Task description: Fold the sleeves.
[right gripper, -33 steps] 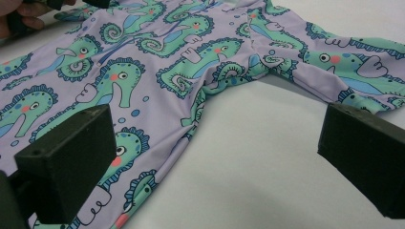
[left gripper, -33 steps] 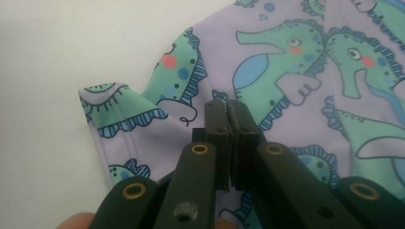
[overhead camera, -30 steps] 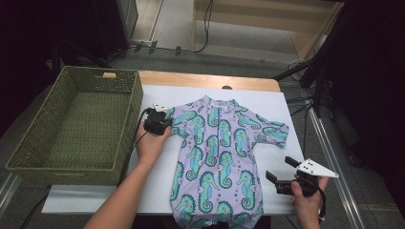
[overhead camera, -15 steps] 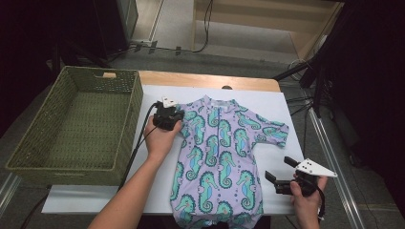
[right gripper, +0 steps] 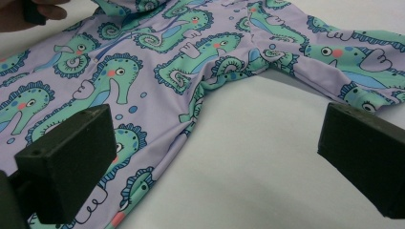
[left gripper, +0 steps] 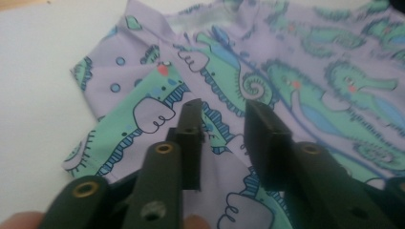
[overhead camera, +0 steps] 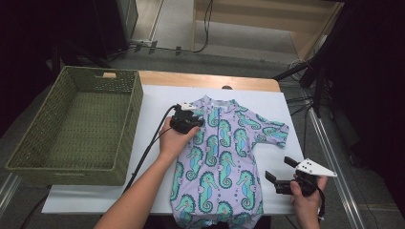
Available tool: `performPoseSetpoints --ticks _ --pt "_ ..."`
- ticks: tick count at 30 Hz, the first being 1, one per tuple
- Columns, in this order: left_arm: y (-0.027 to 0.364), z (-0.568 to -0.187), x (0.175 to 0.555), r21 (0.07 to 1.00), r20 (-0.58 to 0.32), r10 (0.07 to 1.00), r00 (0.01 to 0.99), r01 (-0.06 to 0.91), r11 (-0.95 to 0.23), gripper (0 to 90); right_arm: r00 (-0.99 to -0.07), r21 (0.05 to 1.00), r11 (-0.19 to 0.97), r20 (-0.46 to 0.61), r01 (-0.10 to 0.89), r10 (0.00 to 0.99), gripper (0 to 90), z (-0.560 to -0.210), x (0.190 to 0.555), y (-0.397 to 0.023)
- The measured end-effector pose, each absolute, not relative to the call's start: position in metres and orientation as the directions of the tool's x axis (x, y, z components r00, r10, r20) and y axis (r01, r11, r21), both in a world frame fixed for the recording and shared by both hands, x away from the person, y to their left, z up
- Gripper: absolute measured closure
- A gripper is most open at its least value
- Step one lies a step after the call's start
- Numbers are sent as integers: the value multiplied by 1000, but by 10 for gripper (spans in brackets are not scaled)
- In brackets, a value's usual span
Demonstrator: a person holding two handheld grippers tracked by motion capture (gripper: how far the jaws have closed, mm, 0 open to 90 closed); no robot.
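A lilac baby romper with green seahorses (overhead camera: 219,162) lies flat on the white table cover, neck toward the far side. My left gripper (overhead camera: 193,119) hangs over its left shoulder. In the left gripper view the jaws (left gripper: 222,107) have just been opening and stand apart above the drawn-in sleeve fabric (left gripper: 143,109), with nothing pinched between them. My right gripper (overhead camera: 279,168) is held wide open just off the romper's right edge, low on the table. The right gripper view shows its jaws (right gripper: 217,129) spread over bare cover beside the romper (right gripper: 143,57) and its right sleeve (right gripper: 344,57).
A large green woven basket (overhead camera: 129,124) stands at the left of the table, touching the white cover (overhead camera: 157,100). A strip of wooden tabletop (overhead camera: 205,80) shows at the far edge. The left gripper's cable (overhead camera: 148,148) trails along the forearm.
My left hand has moved right from the romper's left edge onto its shoulder, taking the sleeve inward. Its jaws were shut and are now apart. The right hand has kept still.
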State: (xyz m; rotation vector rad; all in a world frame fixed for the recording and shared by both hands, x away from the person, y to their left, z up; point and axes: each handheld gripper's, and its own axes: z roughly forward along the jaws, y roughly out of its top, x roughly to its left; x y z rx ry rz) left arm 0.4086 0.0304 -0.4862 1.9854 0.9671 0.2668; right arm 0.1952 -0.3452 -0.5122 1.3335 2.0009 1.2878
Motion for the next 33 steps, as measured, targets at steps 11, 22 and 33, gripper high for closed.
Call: performPoseSetpoints --ticks 11,22,33 --pt "60 -497 423 696 -202 854 480 684 -220 376 -461 858 124 141 499 876 0 -513 197 -344" --pt "49 -504 421 689 -159 819 551 656 -307 715 -461 857 124 142 499 876 0 -514 197 -344" --pt "54 -468 414 793 -129 847 515 566 -224 842 -456 857 117 147 502 878 0 -513 197 -345"
